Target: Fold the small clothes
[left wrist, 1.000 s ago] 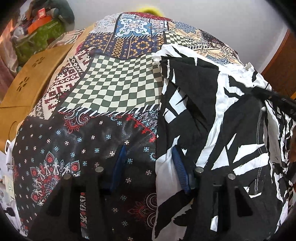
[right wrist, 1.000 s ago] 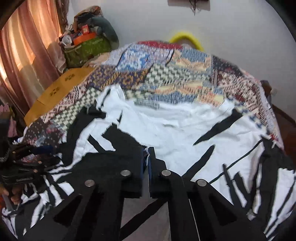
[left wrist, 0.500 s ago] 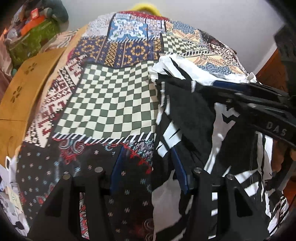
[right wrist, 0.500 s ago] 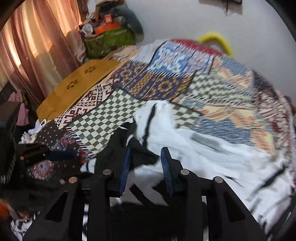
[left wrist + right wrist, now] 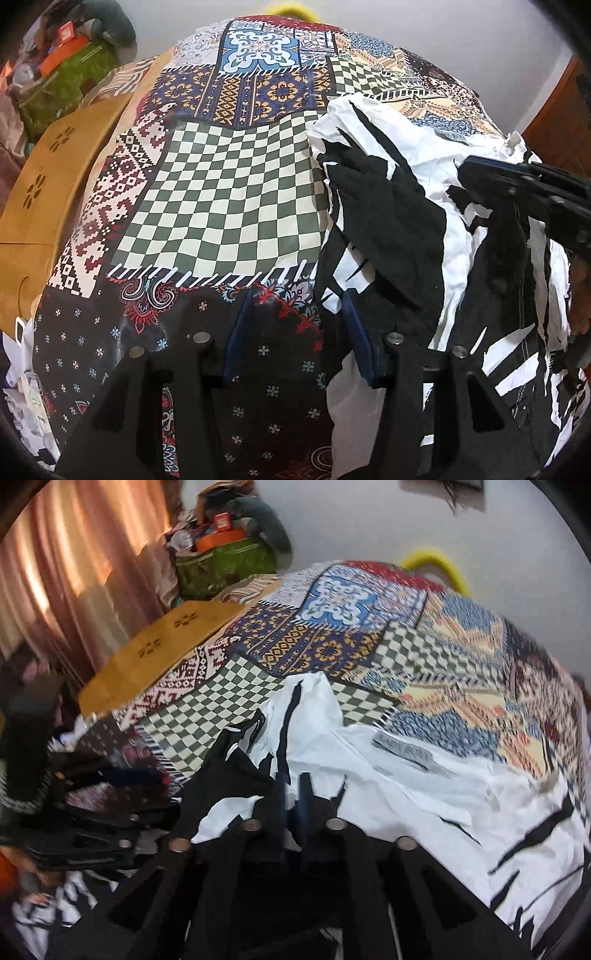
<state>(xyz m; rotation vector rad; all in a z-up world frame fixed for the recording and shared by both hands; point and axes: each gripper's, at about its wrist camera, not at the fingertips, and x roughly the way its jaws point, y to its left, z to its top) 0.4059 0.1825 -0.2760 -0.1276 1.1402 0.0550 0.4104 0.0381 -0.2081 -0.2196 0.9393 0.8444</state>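
Right gripper [image 5: 291, 786] jaws now pinch crumpled black-and-white garment [image 5: 424, 786].

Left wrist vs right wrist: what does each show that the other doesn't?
Left wrist only: the left tongs from behind, open over the patchwork bedspread, and a wooden door at right.

Right wrist only: the pink curtain, the garment's label, and the right tongs nearly shut on the black-and-white garment.

Both: garment, bedspread, wooden board, green bag, yellow hoop.
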